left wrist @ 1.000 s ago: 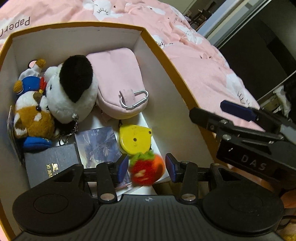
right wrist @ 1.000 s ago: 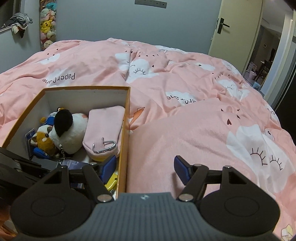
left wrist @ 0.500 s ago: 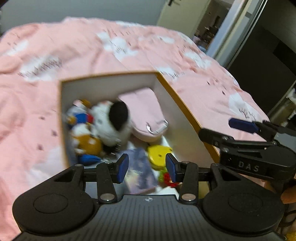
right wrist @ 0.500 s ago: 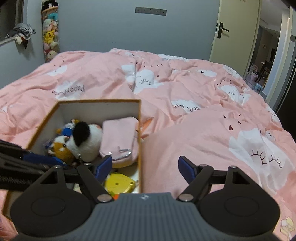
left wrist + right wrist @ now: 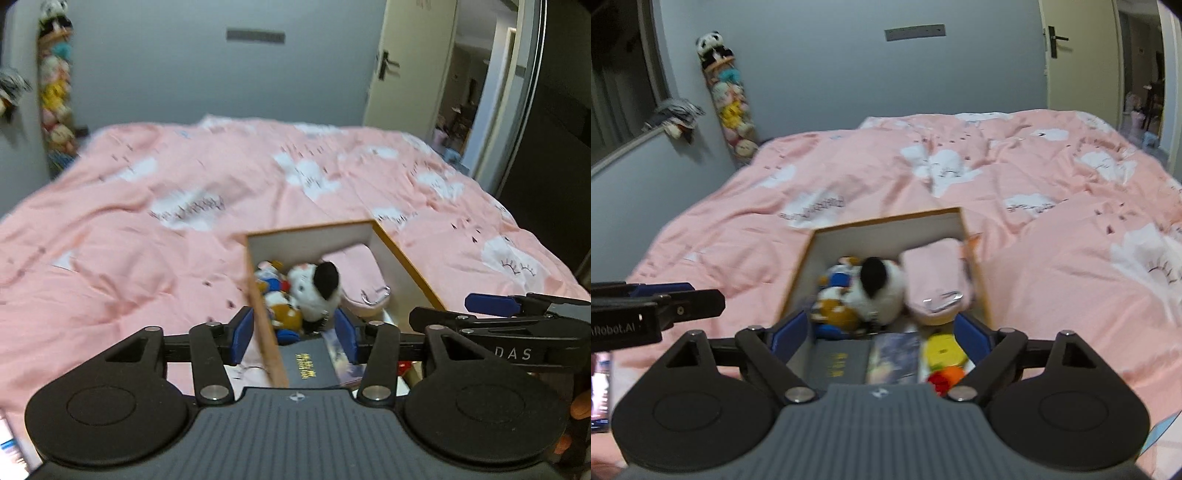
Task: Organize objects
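On the bed, box (image 5: 886, 229): stiff, light card; grip side walls. Both hand-held grippers (image 5: 293, 334) (image 5: 882, 332) just opened, spread, empty.

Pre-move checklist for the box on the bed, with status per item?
1. Left gripper empty: ok, open with nothing between its pads; it has just been opening.
2. Right gripper empty: ok, open wide with nothing held; also just been opening.
3. Orange-rimmed cardboard box upright on the pink cloud-print duvet: ok.
4. Items inside the box: ok; black-and-white plush toy, pink fabric pouch with a carabiner, black book with gold lettering and yellow round case.
5. Stray items left on the duvet: cannot tell; none in view, nearest area hidden.
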